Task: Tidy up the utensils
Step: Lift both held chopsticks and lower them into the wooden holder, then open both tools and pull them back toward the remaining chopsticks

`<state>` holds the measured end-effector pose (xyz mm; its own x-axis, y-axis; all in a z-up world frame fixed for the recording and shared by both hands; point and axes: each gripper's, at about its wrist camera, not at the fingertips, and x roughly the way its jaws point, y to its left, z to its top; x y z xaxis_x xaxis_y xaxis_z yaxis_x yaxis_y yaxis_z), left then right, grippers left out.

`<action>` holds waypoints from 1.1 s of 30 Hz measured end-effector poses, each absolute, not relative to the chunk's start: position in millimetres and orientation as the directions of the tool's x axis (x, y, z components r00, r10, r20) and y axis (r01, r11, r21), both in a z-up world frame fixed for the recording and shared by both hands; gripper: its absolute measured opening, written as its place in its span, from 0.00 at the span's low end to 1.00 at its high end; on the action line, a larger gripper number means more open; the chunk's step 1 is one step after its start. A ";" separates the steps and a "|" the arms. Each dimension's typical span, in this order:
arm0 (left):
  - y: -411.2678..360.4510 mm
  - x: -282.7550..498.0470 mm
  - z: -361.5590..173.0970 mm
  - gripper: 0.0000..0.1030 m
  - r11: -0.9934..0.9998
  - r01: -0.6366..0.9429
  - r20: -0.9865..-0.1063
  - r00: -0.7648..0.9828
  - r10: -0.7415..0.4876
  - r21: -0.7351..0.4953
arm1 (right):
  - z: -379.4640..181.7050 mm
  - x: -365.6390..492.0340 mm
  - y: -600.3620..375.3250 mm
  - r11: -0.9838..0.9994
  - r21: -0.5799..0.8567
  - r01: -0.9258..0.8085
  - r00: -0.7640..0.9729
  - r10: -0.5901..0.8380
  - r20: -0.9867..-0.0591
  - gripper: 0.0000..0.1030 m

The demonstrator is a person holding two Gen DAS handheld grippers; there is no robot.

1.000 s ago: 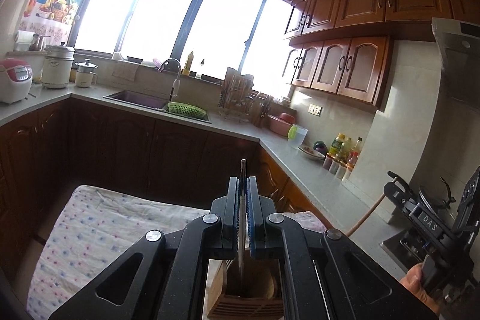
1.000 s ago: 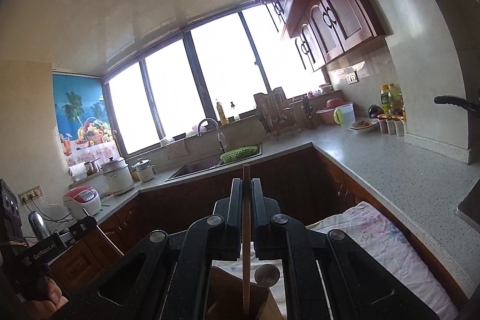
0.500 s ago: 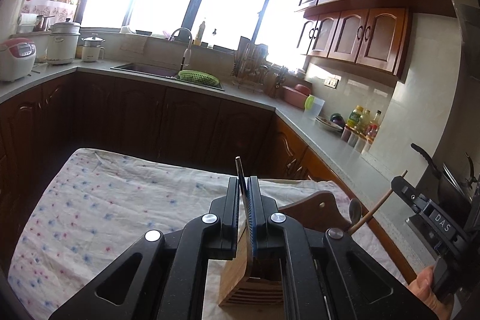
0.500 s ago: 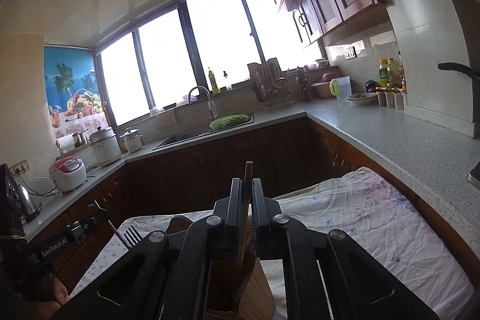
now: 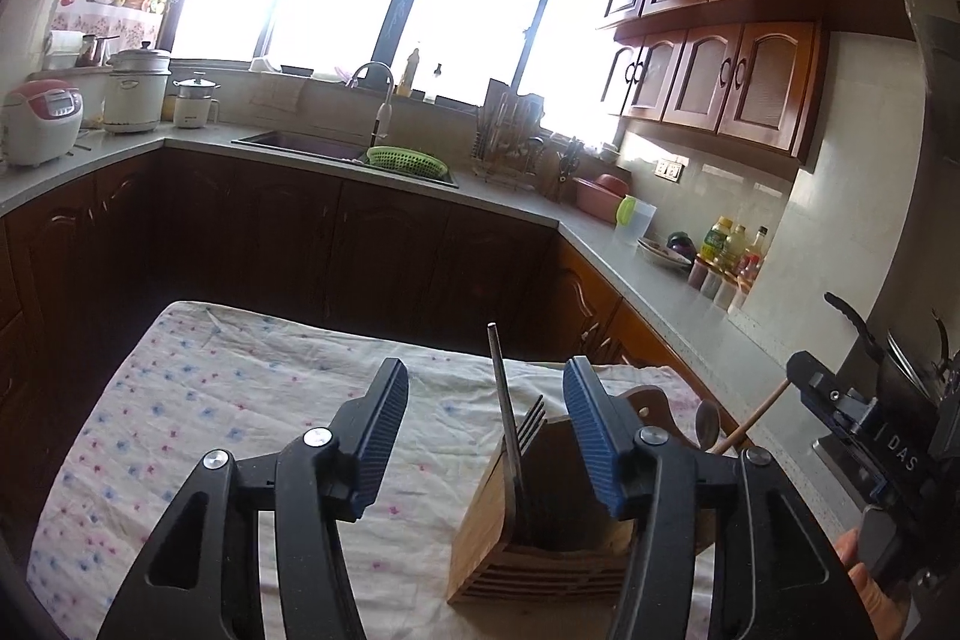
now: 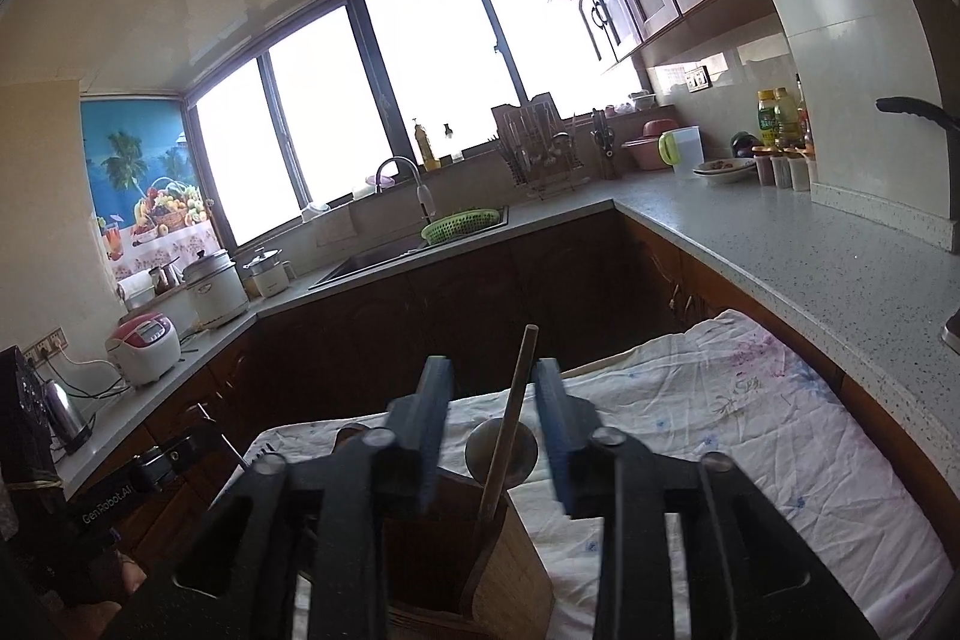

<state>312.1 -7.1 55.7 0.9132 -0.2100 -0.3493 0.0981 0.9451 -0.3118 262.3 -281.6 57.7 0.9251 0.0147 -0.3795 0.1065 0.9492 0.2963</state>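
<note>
A wooden utensil holder [image 5: 480, 532] stands on the flowered cloth [image 5: 198, 400]. In the left wrist view a thin metal utensil [image 5: 503, 400] and a fork [image 5: 531, 427] stand in it. My left gripper [image 5: 486, 436] is open just above the holder, fingers either side of the metal utensil, not touching. In the right wrist view a wooden-handled utensil [image 6: 510, 418] leans in the holder [image 6: 510, 568] beside a metal spoon [image 6: 501, 451]. My right gripper [image 6: 495, 430] is open around the wooden handle.
Dark cabinets and a grey countertop [image 6: 810, 256] wrap around the table. A sink [image 5: 312, 142] with a green basket [image 5: 408, 160], a dish rack [image 5: 510, 142], rice cookers [image 5: 42, 118] and bottles [image 5: 729, 244] stand on the counter. A wooden board [image 5: 654, 400] lies behind the holder.
Both grippers were shut on their utensils above the holder. Both have lowered, opened and let go; the metal utensil and the wooden-handled one now stand in the holder.
</note>
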 end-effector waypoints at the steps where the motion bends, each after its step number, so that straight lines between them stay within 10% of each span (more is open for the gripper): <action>1: -4.9 307.0 56.8 0.58 0.945 0.097 -0.346 0.915 -0.209 -0.313 | 60.1 257.6 -282.2 0.948 0.301 0.100 0.930 0.018 -0.366 0.73; 11: 13.2 223.7 55.0 0.82 0.945 0.086 -0.346 0.917 -0.198 -0.315 | 82.5 197.1 -290.2 0.927 0.366 0.081 0.951 0.038 -0.307 0.97; 33: 28.4 87.6 22.7 0.84 0.952 0.023 -0.510 0.840 -0.183 -0.305 | 16.3 68.1 -277.2 0.907 0.400 0.131 0.869 0.089 -0.487 0.98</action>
